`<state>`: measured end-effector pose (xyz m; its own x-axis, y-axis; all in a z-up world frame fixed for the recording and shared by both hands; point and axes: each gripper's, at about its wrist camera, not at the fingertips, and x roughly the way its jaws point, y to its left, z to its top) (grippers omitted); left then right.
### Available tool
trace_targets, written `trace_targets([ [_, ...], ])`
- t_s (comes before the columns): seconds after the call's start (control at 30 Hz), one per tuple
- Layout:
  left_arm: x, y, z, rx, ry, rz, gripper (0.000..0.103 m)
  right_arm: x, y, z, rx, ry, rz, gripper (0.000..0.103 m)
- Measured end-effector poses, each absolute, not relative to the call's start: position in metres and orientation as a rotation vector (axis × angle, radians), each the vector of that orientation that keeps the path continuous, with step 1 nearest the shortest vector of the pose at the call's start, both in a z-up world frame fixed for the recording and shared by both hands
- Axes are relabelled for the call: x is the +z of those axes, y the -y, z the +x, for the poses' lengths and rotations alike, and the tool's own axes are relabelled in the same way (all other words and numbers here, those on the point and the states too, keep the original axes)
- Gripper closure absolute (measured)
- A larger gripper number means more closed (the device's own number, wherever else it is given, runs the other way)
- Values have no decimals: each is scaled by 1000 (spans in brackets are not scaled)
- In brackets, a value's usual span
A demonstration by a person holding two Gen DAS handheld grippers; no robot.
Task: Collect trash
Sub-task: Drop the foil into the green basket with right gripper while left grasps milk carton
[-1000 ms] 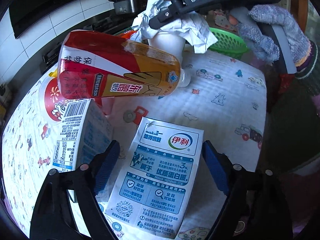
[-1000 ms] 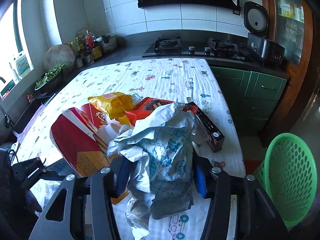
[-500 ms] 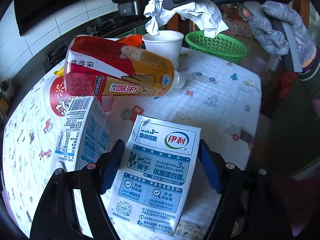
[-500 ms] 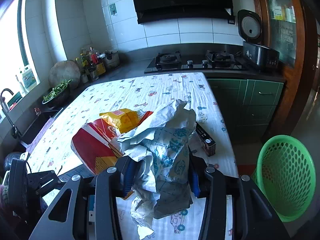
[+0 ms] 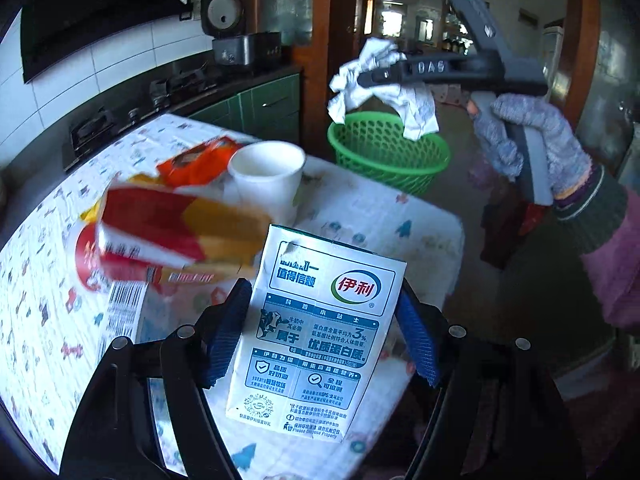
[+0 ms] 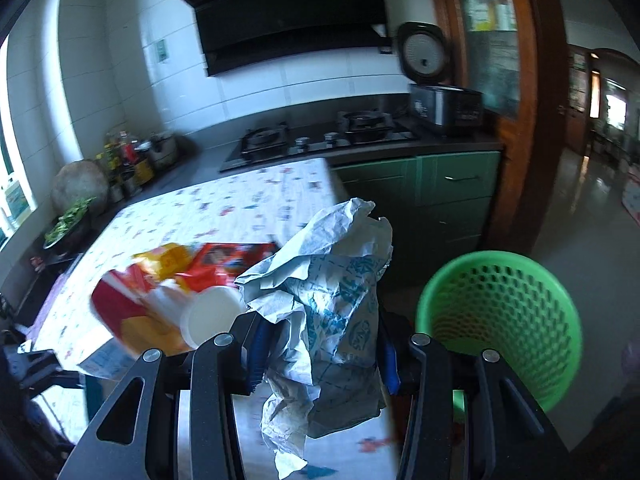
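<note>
Crumpled paper (image 6: 332, 300) clamped in right hand-held gripper (image 6: 320, 352)

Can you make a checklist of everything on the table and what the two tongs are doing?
Surface: table under a cartoon-print cloth.
Job's things: milk carton, crumpled paper, green basket on the floor past the table.
Clutter: white cup, red-and-yellow carton, orange packet.
Grippers: left tongs have just closed onto the milk carton; right tongs clamp the crumpled paper.
Cables: nothing seen.
Surroundings: stove, rice cooker, green cabinets.
</note>
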<state>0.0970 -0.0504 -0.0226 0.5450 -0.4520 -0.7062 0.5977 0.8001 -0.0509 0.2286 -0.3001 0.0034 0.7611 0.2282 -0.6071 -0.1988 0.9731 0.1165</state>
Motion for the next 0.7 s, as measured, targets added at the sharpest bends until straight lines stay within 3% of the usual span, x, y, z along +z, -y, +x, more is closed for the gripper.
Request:
trace_targets([
  [0.63, 38, 164, 204, -699, -725, 160, 33, -85, 450, 289, -27, -820, 117, 58],
  [0.7, 40, 176, 215, -703, -737, 156, 33, -93, 456, 293, -27, -831, 126, 53],
])
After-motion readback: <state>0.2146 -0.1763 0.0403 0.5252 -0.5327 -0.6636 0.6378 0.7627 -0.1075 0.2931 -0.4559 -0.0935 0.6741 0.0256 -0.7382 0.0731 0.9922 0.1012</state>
